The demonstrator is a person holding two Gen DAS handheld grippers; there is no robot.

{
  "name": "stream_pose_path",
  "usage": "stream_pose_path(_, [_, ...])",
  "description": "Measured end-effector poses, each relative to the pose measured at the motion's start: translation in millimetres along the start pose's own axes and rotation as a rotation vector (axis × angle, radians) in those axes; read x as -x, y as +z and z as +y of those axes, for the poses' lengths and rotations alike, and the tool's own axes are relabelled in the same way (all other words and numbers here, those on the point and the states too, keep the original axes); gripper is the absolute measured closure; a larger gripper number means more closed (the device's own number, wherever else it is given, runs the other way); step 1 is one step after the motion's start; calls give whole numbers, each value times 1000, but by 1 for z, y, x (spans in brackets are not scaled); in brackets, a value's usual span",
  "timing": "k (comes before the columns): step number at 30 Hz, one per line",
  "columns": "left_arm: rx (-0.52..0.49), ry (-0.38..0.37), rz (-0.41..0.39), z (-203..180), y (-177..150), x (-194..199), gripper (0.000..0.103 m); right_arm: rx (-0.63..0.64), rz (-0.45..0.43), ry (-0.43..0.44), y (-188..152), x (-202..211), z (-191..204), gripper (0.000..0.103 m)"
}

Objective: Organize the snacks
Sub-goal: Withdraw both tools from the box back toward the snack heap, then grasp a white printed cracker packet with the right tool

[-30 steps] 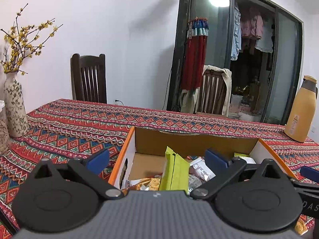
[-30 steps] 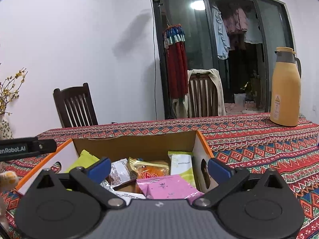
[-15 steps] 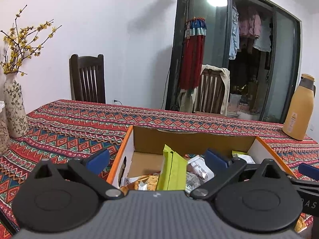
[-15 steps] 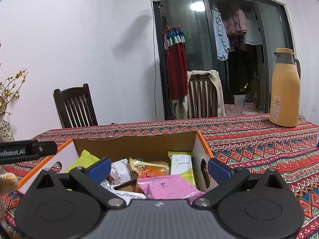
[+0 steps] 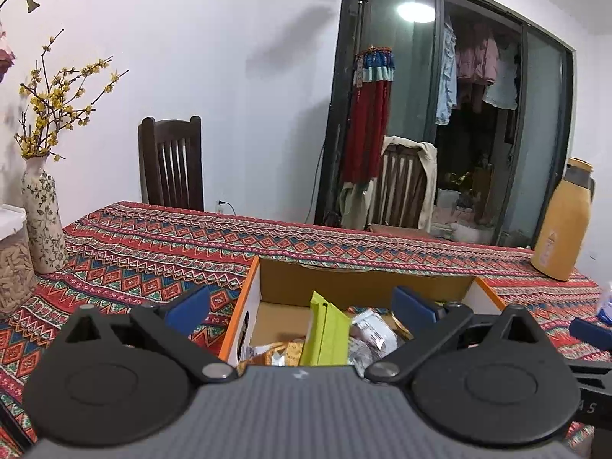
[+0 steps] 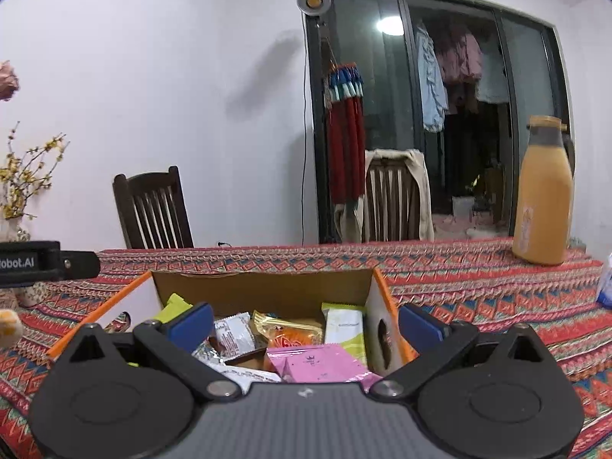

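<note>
Snacks (image 6: 290, 338) lie heaped in the cardboard box (image 6: 264, 288) at my twelve o'clock; I judge them light, crinkly and slippery, best pinched by a sealed edge, say the pink packet (image 6: 317, 363); left gripper (image 5: 300, 308) and right gripper (image 6: 306, 325) both hang spread, empty.

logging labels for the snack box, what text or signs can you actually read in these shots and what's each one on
"obot.AI", cut off at the frame edge, on the black bar of the left tongs.
"AS", partly cut off, on the black bar at the lower right.
A triangle sign, its text unreadable, on the yellow jug.
Print on the snack wrappers and pink packet: too small or blurred.
</note>
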State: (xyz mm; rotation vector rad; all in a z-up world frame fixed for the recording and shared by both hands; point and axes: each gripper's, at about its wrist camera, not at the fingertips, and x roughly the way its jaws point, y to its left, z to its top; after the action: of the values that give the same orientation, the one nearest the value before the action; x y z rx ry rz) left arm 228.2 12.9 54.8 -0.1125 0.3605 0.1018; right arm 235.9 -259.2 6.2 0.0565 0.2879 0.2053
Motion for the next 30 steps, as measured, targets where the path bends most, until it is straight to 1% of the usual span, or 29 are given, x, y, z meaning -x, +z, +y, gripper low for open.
stream_pose_path(5, [-33,-19,16,2,-10,22,0,22,16,-19,-7,24,-9,0])
stream_pose_path(9, [-49,-39,57,5,-28,31,0,19,57,-22,-21,40,-19,0])
stream_pose_path(12, [-79,-48,107,5,-46,26,0,10,98,-34,-37,49,-25,0])
stream_pose_path(15, [-73,-55,150,8,-63,20,0,-22,146,-47,-57,54,-32,0])
stream_pose_path(17, [-74,-55,147,10,-72,17,0,-49,172,-55,-69,57,-37,0])
stream_pose_path(19, [-75,-39,131,12,-81,13,0,-70,186,-63,-76,60,-42,0])
stream_pose_path(23, [-50,-36,168,17,-85,1,0,-87,191,-57,-86,67,-46,0])
stream_pose_path(27, [-28,-45,163,21,-84,1,0,-92,183,-57,-88,70,-46,0])
stream_pose_path(30, [-15,-48,169,23,-83,0,0,-83,194,-64,-85,65,-45,0])
